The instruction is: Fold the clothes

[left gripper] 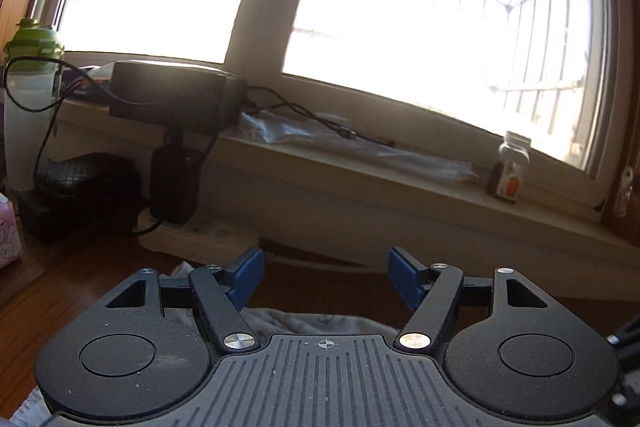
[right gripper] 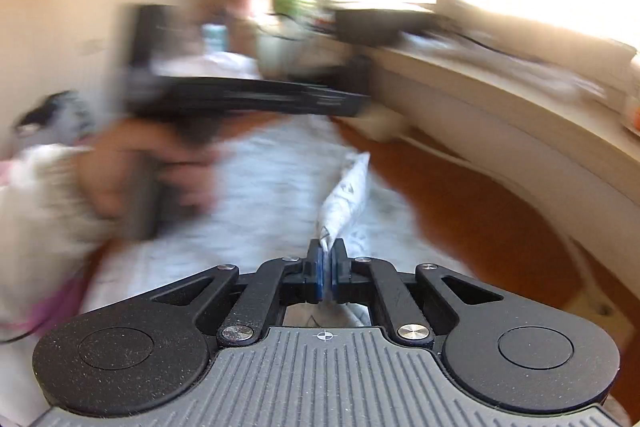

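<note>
The left tool (left gripper: 326,281) is black, with two big round parts at the sides and a grey ribbed plate in the middle; the plate has a small cross mark; silver screws shine on its thin black bars; its fingers (left gripper: 250,277) have blue pads; the right tool (right gripper: 327,269) looks just the same, black and grey with blue pads; the person's sleeve (right gripper: 36,195) looks white and fuzzy, with some pink, but it is blurry.
</note>
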